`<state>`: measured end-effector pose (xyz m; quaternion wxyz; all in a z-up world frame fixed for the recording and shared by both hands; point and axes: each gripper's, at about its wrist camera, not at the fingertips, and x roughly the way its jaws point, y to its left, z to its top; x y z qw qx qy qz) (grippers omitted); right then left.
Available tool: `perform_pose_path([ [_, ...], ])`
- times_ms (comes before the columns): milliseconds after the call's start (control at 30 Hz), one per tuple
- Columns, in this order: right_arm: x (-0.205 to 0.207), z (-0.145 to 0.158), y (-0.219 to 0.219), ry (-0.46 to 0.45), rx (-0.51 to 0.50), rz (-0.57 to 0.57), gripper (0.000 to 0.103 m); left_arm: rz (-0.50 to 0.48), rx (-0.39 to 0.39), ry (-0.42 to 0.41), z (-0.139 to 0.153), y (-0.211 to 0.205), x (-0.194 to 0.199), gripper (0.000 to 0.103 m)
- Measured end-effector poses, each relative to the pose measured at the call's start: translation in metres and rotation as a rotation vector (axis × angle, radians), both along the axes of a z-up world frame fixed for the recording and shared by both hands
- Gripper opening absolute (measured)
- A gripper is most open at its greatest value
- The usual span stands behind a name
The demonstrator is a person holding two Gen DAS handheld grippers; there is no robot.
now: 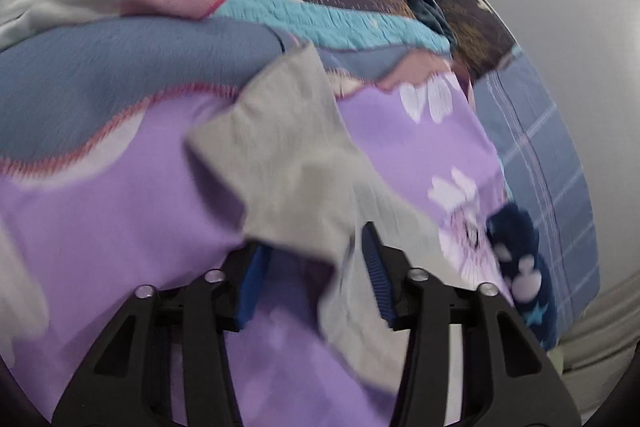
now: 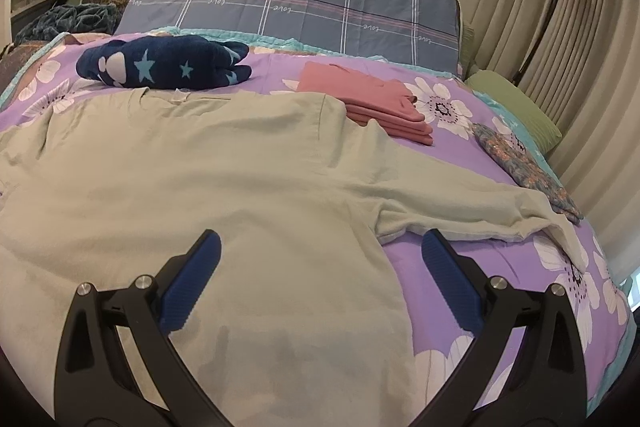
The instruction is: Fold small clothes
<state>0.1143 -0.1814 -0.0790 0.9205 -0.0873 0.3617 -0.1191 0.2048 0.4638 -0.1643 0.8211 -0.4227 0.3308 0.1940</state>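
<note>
Purple floral bedding (image 2: 500, 259) covered the bed, with a blue plaid pillow (image 2: 296, 3) at its head and beige curtains (image 2: 560, 27) to one side; a pale green shirt (image 2: 208, 163) lay spread flat across the cover, one sleeve trailing toward the curtains; a folded pink garment (image 2: 376, 99) and a navy star-patterned piece (image 2: 168, 63) sat beyond it, near the pillow. The right gripper (image 2: 320, 267) hovered over the shirt's lower edge with its jaws wide apart and nothing between them. The left gripper (image 1: 316, 275) stood partly closed with a fold of the pale cloth lying between its blue pads (image 1: 376, 267); the blur hid whether they pinched it. Judging by this, the shirt's fold was just starting; the next move would call for the right gripper to drop onto the hem and clamp it.
</note>
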Motion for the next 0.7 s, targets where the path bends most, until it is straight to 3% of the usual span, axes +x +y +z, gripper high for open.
perform_pose_path([
  [33,0.002,-0.001,0.0,0.003,-0.002,-0.002,0.101,0.007,0.01,0.004,0.001,0.004,0.007,0.028],
  [67,0.003,-0.001,0.0,0.005,-0.002,-0.003,0.101,0.011,0.024,0.013,0.002,0.008,0.013,0.011],
  [100,0.004,-0.002,0.0,0.006,-0.002,-0.003,0.101,0.013,0.03,0.018,0.002,0.01,0.016,0.003],
  [200,0.006,-0.003,0.001,0.004,-0.01,0.003,0.101,0.004,0.081,0.005,0.015,0.002,0.027,0.003],
  [300,0.007,-0.006,0.002,0.008,-0.033,0.023,0.101,-0.101,0.184,-0.034,0.048,-0.035,0.044,0.003],
  [467,0.007,-0.006,0.0,0.0,-0.045,0.048,0.101,-0.444,0.336,-0.189,0.115,-0.161,0.062,0.003],
  [500,0.007,-0.005,-0.001,-0.003,-0.042,0.049,0.101,-0.551,0.369,-0.229,0.127,-0.204,0.062,0.003],
  [633,0.005,-0.006,-0.011,-0.004,-0.023,0.033,0.101,-0.861,0.44,-0.27,0.13,-0.33,0.053,0.004],
  [667,0.004,-0.007,-0.014,0.0,-0.015,0.027,0.101,-0.919,0.464,-0.261,0.124,-0.357,0.048,0.006],
  [700,0.004,-0.008,-0.018,0.006,-0.008,0.02,0.101,-0.981,0.483,-0.245,0.115,-0.384,0.044,0.016],
])
